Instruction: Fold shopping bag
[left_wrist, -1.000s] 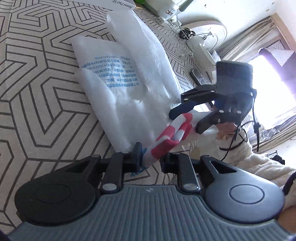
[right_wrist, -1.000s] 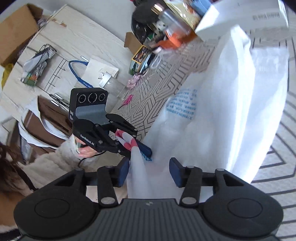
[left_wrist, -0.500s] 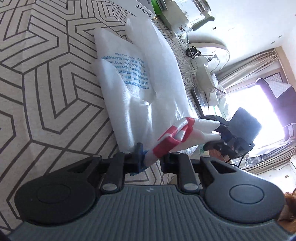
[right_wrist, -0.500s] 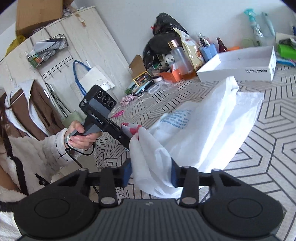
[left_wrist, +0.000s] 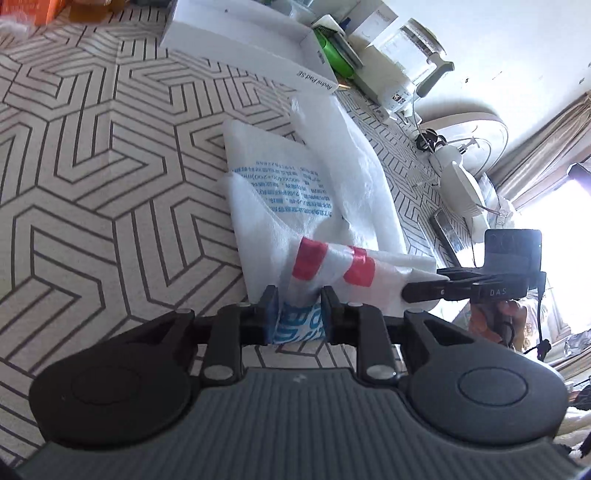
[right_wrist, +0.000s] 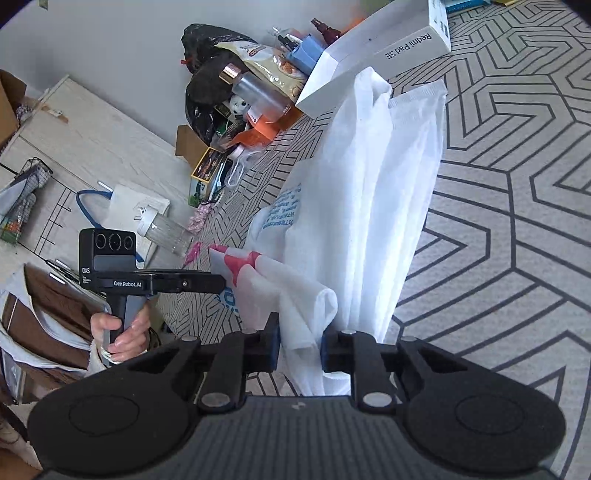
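bag (left_wrist: 317, 192): white, on patterned table (left_wrist: 110, 166), near end lifted | left gripper (left_wrist: 297, 314): jaws just eased wider, clamped on red-striped end | right gripper (right_wrist: 299, 345): jaws just closing, pinching white fold | hidden: bag's lower edge behind both grippers; blue print unreadable

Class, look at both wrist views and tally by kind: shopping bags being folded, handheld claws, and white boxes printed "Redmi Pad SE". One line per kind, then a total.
Shopping bag: 1
Handheld claws: 2, the left claw and the right claw, each with bag fabric between its fingers
White box: 1
Total: 4
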